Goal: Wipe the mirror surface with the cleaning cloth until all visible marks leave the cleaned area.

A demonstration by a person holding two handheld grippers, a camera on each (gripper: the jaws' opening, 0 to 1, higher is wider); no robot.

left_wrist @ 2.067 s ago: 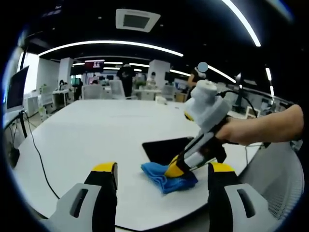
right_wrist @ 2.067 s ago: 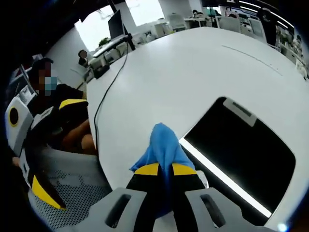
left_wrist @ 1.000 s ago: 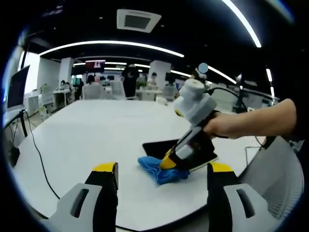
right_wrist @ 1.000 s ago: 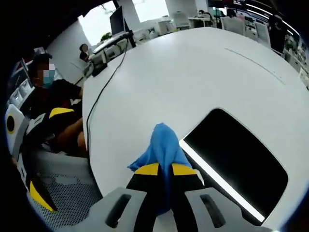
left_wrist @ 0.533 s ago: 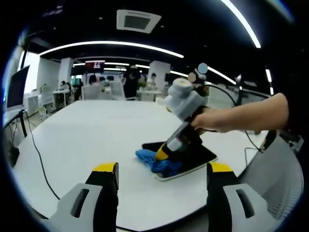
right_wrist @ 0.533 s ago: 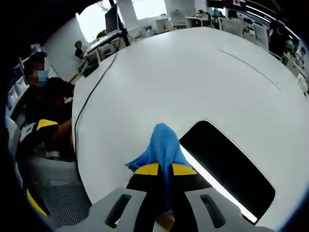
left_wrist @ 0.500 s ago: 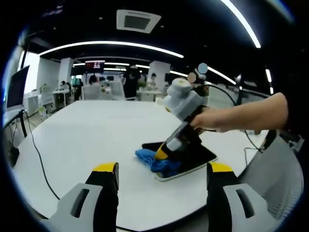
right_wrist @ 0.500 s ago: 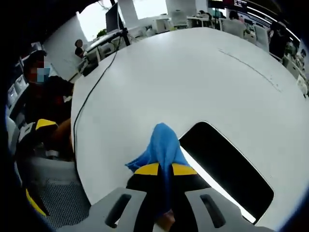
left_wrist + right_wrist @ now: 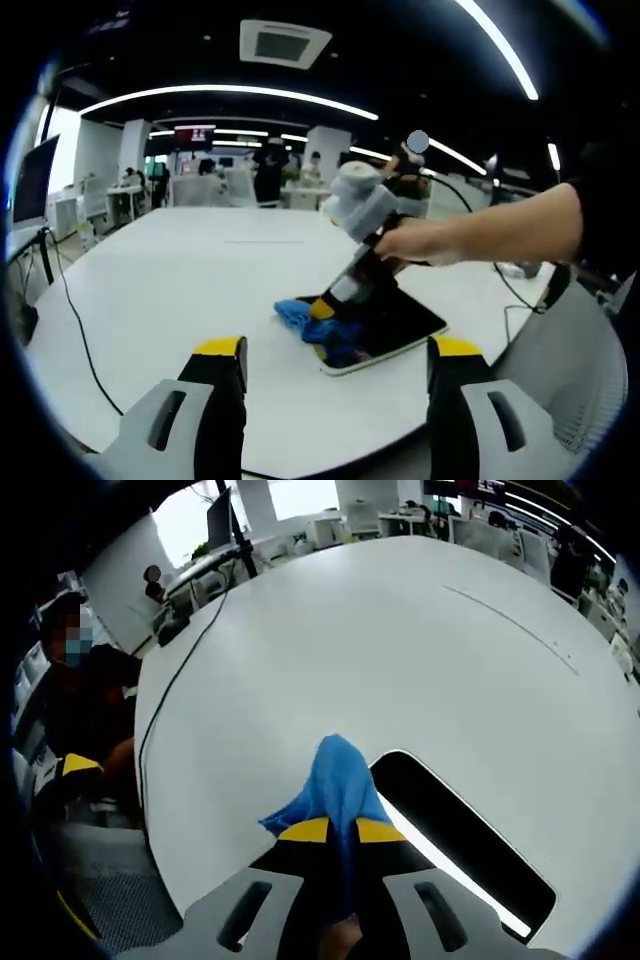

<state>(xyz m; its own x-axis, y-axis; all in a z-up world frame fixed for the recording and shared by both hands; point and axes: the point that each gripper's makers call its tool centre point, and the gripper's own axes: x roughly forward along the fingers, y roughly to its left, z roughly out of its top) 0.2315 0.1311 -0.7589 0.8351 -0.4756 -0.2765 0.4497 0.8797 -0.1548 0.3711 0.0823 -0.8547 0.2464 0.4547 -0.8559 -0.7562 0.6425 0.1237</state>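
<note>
Open-plan office around a large white desk (image 9: 180, 290)

Long curved light strips (image 9: 230, 92) and a square ceiling vent (image 9: 285, 42) hang on a dark ceiling. Behind the desk stand white pillars (image 9: 328, 150), further desks with chairs (image 9: 195, 188), and a red-lit screen (image 9: 194, 132). A monitor (image 9: 32, 180) stands at the left by a bright window. A black cable (image 9: 170, 690) trails across the desk; a mesh chair (image 9: 590, 360) sits at its edge.
</note>
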